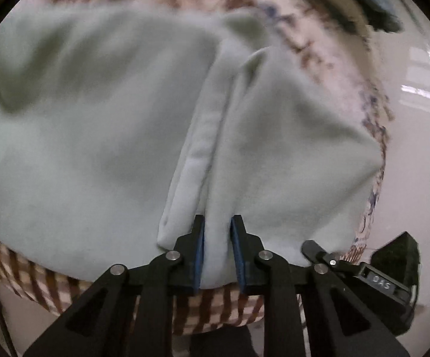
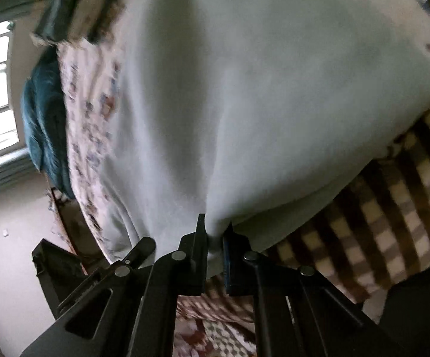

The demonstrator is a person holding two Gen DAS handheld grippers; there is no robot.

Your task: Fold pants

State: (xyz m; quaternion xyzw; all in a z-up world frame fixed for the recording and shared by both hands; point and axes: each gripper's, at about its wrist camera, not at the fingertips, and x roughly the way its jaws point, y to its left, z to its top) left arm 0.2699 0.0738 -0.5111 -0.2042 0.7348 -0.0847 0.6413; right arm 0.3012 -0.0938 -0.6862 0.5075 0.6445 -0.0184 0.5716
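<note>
Pale grey-green pants (image 1: 102, 136) lie spread over a checked brown-and-cream blanket. My left gripper (image 1: 217, 223) is shut on a fold of the pants' near edge, with cloth pinched between its blue pads (image 1: 199, 250). A long crease runs away from the jaws up the middle of the fabric. In the right wrist view the same pale pants (image 2: 274, 89) fill most of the frame. My right gripper (image 2: 215, 229) is shut on a bunched corner of the pants near their lower edge, and the cloth pulls into a ridge from the jaws.
The checked blanket (image 2: 393, 214) covers the surface below the pants, and a floral sheet (image 2: 90, 125) borders them. A dark teal cloth (image 2: 42, 125) lies by a bright window. Pale floor (image 1: 408, 154) shows beyond the edge, with the other gripper's black body (image 1: 393, 267) close by.
</note>
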